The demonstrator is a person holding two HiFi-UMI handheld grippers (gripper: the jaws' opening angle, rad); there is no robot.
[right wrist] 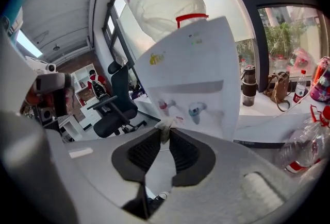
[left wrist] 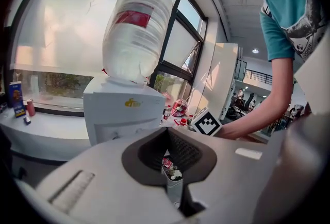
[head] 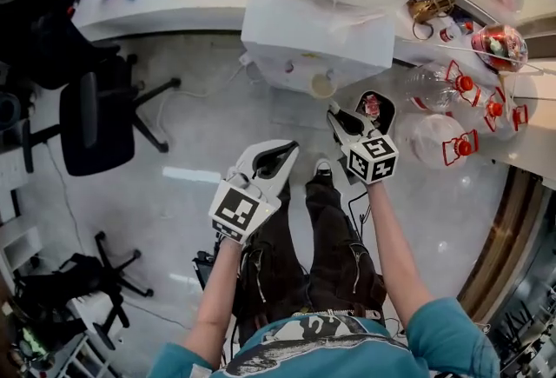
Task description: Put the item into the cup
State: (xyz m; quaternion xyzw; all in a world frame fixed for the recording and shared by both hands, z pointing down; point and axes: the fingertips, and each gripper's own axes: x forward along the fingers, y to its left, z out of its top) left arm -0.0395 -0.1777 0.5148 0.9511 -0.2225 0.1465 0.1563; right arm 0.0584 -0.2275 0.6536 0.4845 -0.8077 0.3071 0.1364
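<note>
In the head view my right gripper (head: pixel 335 114) points at the white water dispenser (head: pixel 300 33), just short of a pale round cup (head: pixel 323 86) under its taps. In the right gripper view the jaws (right wrist: pixel 164 130) are shut on a small pale crumpled item (right wrist: pixel 164 126) pinched at the tips, with the dispenser's red and blue taps (right wrist: pixel 195 110) straight beyond. My left gripper (head: pixel 285 150) hangs lower and to the left, over the floor. In its own view the tips (left wrist: pixel 167 131) meet with nothing between them. The cup is hidden in both gripper views.
A black bin (head: pixel 375 109) holding litter stands right of the dispenser, close beside the right gripper. Large water bottles with red handles (head: pixel 447 144) lie at the right. A black office chair (head: pixel 94 120) stands on the grey floor at the left. The person's legs and a shoe (head: pixel 322 168) are below the grippers.
</note>
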